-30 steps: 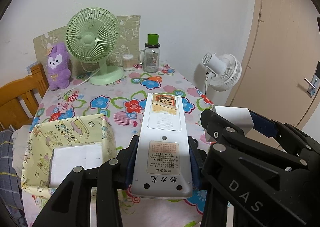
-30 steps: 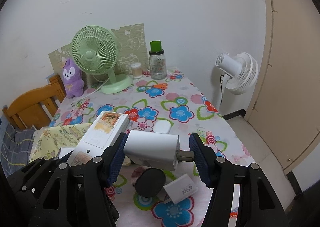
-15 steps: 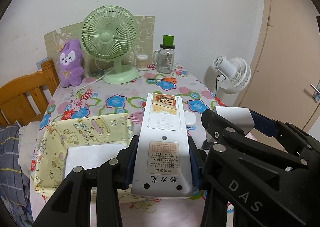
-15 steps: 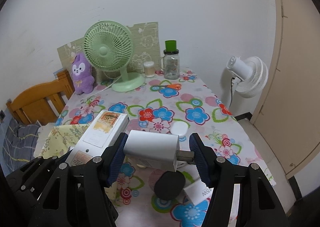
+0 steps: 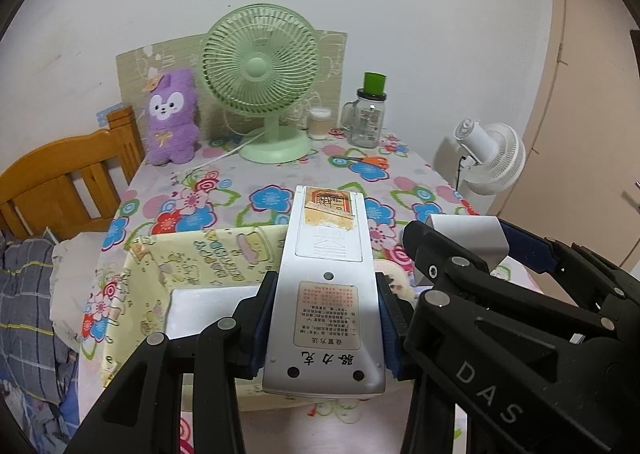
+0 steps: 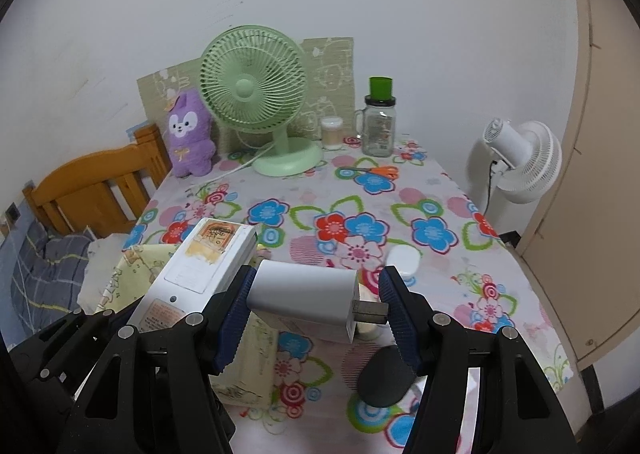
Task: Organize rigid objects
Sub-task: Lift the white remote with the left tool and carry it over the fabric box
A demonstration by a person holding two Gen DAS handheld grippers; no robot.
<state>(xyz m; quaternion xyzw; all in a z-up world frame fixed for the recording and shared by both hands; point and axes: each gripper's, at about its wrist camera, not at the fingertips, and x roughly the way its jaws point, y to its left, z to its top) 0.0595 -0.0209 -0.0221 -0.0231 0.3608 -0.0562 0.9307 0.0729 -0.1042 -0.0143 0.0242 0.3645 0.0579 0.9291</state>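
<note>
My left gripper (image 5: pixel 326 318) is shut on a white remote control (image 5: pixel 326 294), held back side up above a yellow cartoon-print fabric bin (image 5: pixel 192 258). A white flat object (image 5: pixel 208 306) lies inside the bin. My right gripper (image 6: pixel 316 314) is shut on a white USB charger (image 6: pixel 304 294), its metal plug toward the right finger; it hangs over the bin's right edge (image 6: pixel 248 354). The remote (image 6: pixel 204 266) shows at left in the right wrist view, and the charger (image 5: pixel 468 234) at right in the left wrist view.
On the floral tablecloth (image 6: pixel 360 206) stand a green fan (image 6: pixel 256 102), purple plush (image 6: pixel 188 134), glass jar (image 6: pixel 378 126), small cup (image 6: pixel 331 130) and orange scissors (image 6: pixel 380 171). A white round object (image 6: pixel 404 260) and a dark round object (image 6: pixel 386 378) lie near the charger. A wooden chair (image 6: pixel 92 190) is left, a white floor fan (image 6: pixel 524 158) right.
Both grippers have moved back and to the left with their loads, so the yellow bin now lies under them and more of the table shows. Grips are unchanged.
</note>
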